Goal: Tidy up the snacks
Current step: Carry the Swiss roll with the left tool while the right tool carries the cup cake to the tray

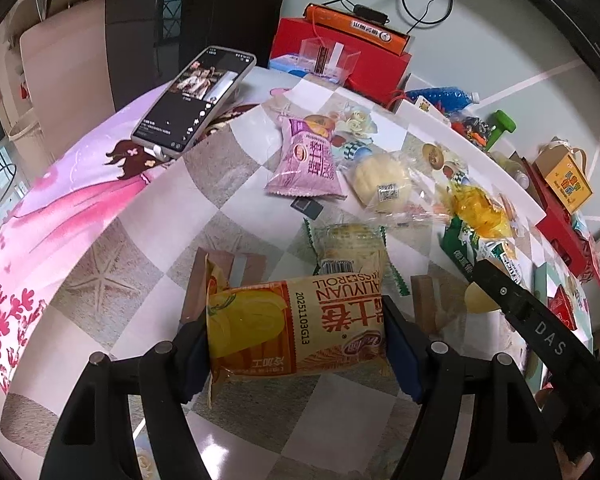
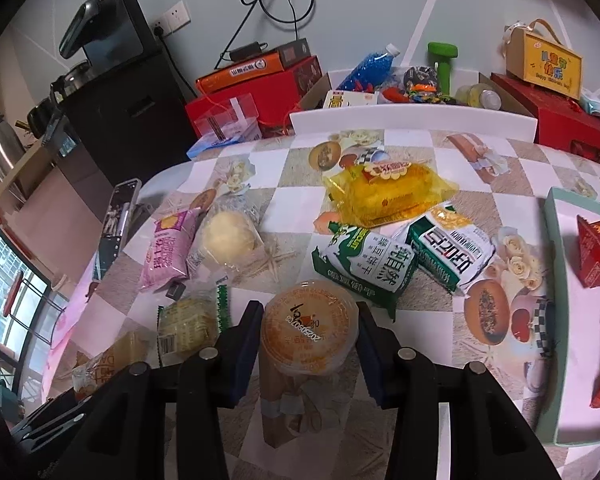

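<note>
Nearest the left wrist camera, the left gripper (image 1: 296,340) is clamped across a yellow Swiss-roll packet (image 1: 296,328), its blue pads pressing both long sides and the wrapper bulging a little between them. On the other side, the right gripper (image 2: 308,340) pinches a round orange jelly cup (image 2: 309,330) by its rim – both items sit clear of the checked tabletop (image 2: 460,168) (judging by how they hang over the pattern beneath).

Just beyond lie a green-edged biscuit pack (image 2: 188,322), then two green-and-white packets (image 2: 364,266) overlapping one another, a pink packet (image 2: 168,250) beside a pale bun in clear wrap (image 2: 228,236), and a yellow cake bag (image 2: 388,192) further back. A teal tray (image 2: 556,264) at the right edge already carries red packets (image 2: 598,254) – probably the destination.

To do this carry well, keep both grips steady and level: the cup's foil top should stay up, and the roll is soft, so avoid squeezing harder. Lower each onto a bare part of the tray before letting go
</note>
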`<action>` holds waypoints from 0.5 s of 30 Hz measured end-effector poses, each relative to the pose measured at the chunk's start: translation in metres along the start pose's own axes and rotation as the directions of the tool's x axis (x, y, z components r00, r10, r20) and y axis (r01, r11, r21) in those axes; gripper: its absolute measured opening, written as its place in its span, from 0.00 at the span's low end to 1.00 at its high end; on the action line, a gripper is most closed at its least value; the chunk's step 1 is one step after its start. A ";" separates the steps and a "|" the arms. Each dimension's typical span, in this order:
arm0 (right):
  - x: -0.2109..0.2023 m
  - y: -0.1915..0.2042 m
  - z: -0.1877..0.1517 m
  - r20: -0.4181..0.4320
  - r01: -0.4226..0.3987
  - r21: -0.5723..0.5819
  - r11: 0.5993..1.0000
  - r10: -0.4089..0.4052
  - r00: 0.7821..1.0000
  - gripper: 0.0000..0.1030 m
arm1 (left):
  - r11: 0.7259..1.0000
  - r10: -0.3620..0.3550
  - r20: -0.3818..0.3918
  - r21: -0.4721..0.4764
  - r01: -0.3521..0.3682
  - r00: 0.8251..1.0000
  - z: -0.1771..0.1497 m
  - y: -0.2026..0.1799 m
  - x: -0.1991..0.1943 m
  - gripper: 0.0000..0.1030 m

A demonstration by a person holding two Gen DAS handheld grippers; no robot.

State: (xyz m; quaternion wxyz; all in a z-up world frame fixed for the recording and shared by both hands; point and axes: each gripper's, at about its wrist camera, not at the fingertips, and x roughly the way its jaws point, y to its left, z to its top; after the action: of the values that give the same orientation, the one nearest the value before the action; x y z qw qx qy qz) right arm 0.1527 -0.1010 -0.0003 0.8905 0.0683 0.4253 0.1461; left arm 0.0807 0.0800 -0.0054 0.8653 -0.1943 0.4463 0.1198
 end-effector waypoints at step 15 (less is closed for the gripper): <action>-0.040 -0.044 0.017 0.093 0.028 0.083 0.996 -0.036 0.995 0.47 | 0.994 -0.051 0.027 0.096 0.048 0.998 0.005 -0.045 -0.013 0.73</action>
State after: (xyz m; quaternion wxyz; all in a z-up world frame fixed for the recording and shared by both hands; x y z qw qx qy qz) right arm 0.1509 -0.1557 0.0291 0.9082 0.1047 0.3897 0.1110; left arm 0.0941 0.0418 0.0183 0.8827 -0.1621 0.4337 0.0797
